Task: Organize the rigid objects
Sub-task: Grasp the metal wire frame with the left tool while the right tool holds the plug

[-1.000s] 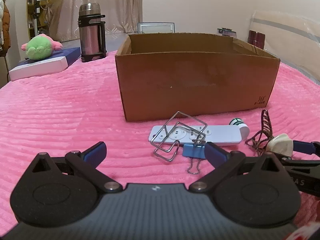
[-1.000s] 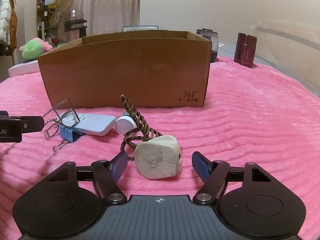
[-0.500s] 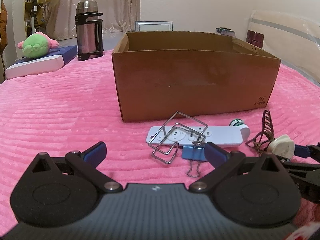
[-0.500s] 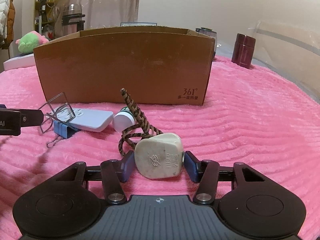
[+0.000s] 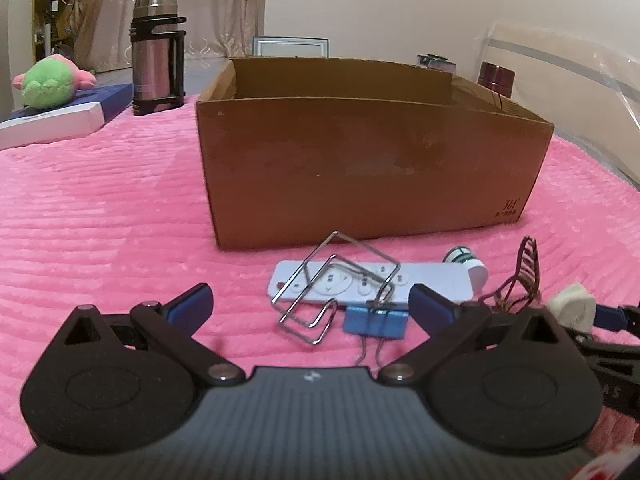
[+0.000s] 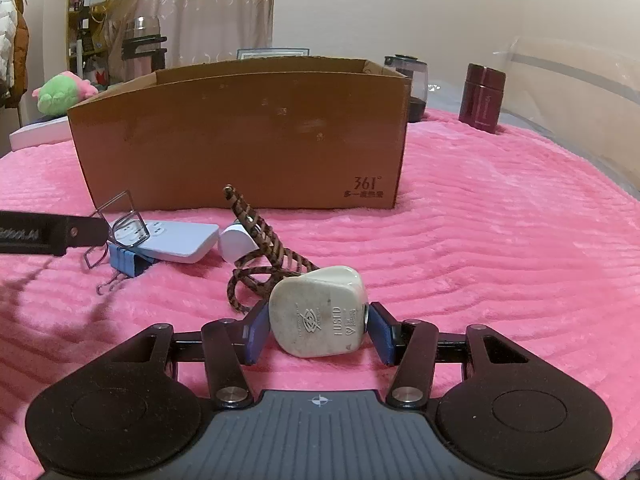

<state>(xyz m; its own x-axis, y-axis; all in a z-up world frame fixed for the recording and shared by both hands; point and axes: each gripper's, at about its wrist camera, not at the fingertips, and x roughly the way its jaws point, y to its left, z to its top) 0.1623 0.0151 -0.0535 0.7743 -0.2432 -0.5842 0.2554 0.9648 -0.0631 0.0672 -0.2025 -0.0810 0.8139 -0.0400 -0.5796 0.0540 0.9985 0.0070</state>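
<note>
My right gripper [image 6: 316,330] is shut on a cream plug [image 6: 318,310] with a braided brown cord [image 6: 260,256], low over the pink blanket. The plug also shows at the right of the left wrist view [image 5: 570,306]. My left gripper [image 5: 310,306] is open and empty, just short of a blue binder clip [image 5: 374,322], a bent wire holder [image 5: 332,280] and a white remote [image 5: 372,282]. A small white bottle [image 5: 468,264] lies beside the remote. An open cardboard box [image 5: 372,164] stands behind them; it also shows in the right wrist view [image 6: 240,140].
A steel thermos [image 5: 156,54] and a green plush toy [image 5: 48,82] on a flat white box [image 5: 52,122] stand at the back left. A maroon canister [image 6: 482,98] and a dark glass jar [image 6: 412,80] stand behind the box at the right.
My right gripper has closed from open onto the cream plug. My left gripper has stayed open and shifted slightly left relative to the clip.
</note>
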